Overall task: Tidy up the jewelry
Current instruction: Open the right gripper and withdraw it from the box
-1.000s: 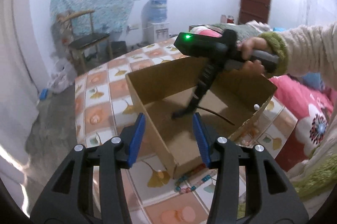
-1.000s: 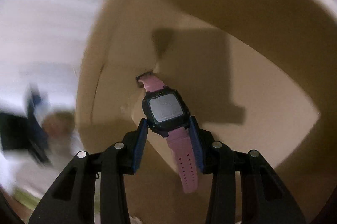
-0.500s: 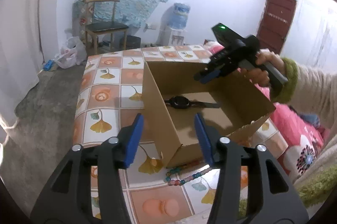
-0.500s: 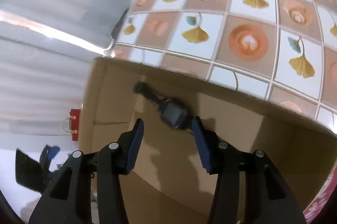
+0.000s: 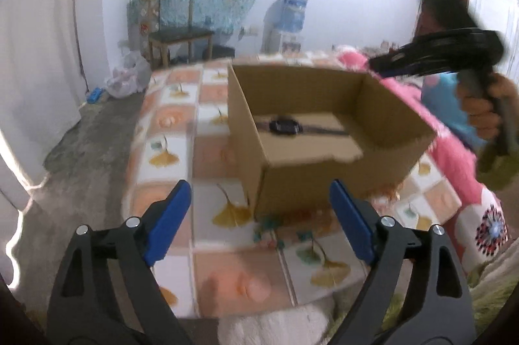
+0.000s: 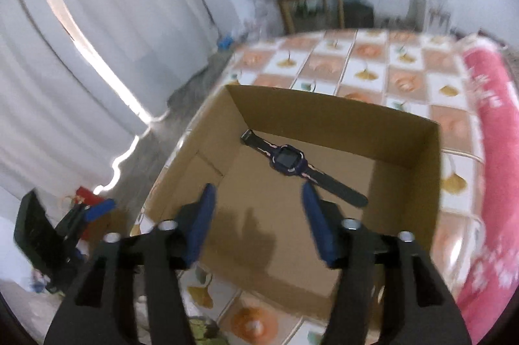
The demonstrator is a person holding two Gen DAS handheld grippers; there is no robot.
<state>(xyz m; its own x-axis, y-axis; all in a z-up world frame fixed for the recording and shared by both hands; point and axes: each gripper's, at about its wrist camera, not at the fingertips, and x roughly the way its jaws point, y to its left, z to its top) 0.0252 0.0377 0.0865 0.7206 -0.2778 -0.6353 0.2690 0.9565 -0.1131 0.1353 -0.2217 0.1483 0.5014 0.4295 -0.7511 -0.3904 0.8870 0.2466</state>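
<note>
- The cardboard box (image 6: 405, 131) was seen open at the top; entry from above was blocked by nothing.
- Its floor was occupied only by the watch (image 6: 288, 157), lying near the far wall; the near half was bare.
- The four upright walls barred any sideways entry.
- A beaded bracelet (image 5: 275, 231) lay on the tablecloth (image 5: 168, 124) against the box's near corner.
- Left of the box, the tablecloth was free.
- The right gripper (image 5: 376, 66) was held above the box's right far corner.
</note>
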